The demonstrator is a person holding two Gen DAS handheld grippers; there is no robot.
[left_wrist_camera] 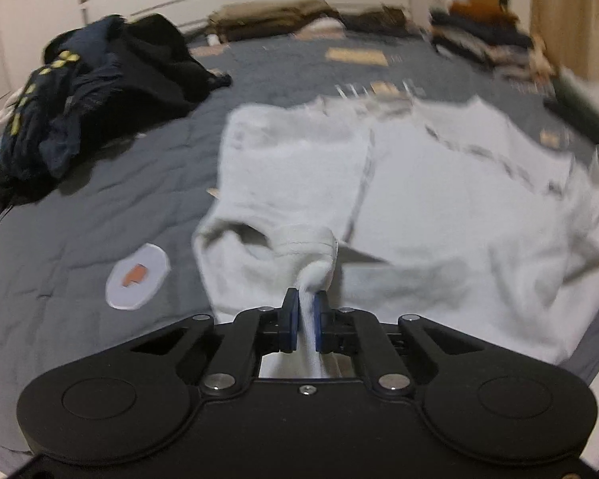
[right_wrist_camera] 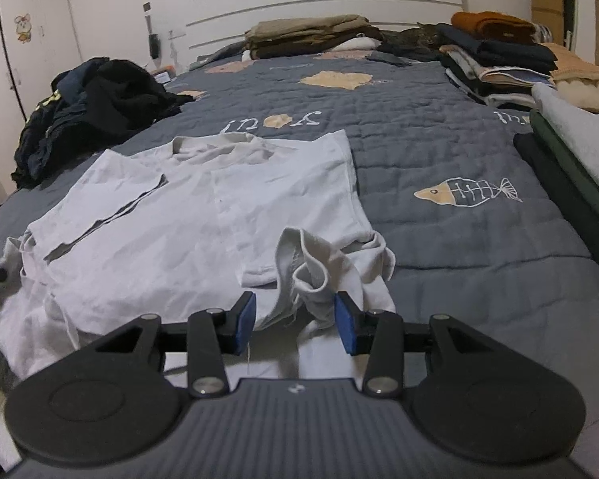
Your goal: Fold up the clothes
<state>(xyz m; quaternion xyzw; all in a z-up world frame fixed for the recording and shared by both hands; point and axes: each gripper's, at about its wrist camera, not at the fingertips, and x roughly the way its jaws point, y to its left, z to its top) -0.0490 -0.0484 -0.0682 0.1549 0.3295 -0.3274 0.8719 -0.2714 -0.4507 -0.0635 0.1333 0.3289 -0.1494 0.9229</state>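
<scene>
A white T-shirt (right_wrist_camera: 187, 215) lies spread on the grey quilted bed, collar toward the headboard, its sides partly folded inward. In the left wrist view the same white T-shirt (left_wrist_camera: 439, 207) looks blurred, and my left gripper (left_wrist_camera: 307, 311) is shut on a bunched piece of its near edge, lifted slightly off the bed. My right gripper (right_wrist_camera: 295, 319) stands open over the shirt's near right corner, where a crumpled sleeve (right_wrist_camera: 319, 263) sits between and just ahead of the blue pads (right_wrist_camera: 245, 319).
A heap of dark clothes (right_wrist_camera: 96, 111) sits at the bed's left side. Folded stacks (right_wrist_camera: 495, 64) line the right edge and more folded clothes (right_wrist_camera: 311, 36) lie by the headboard. Grey and green folded items (right_wrist_camera: 579, 143) lie at the right. The grey quilt (right_wrist_camera: 439, 135) spreads beyond the shirt.
</scene>
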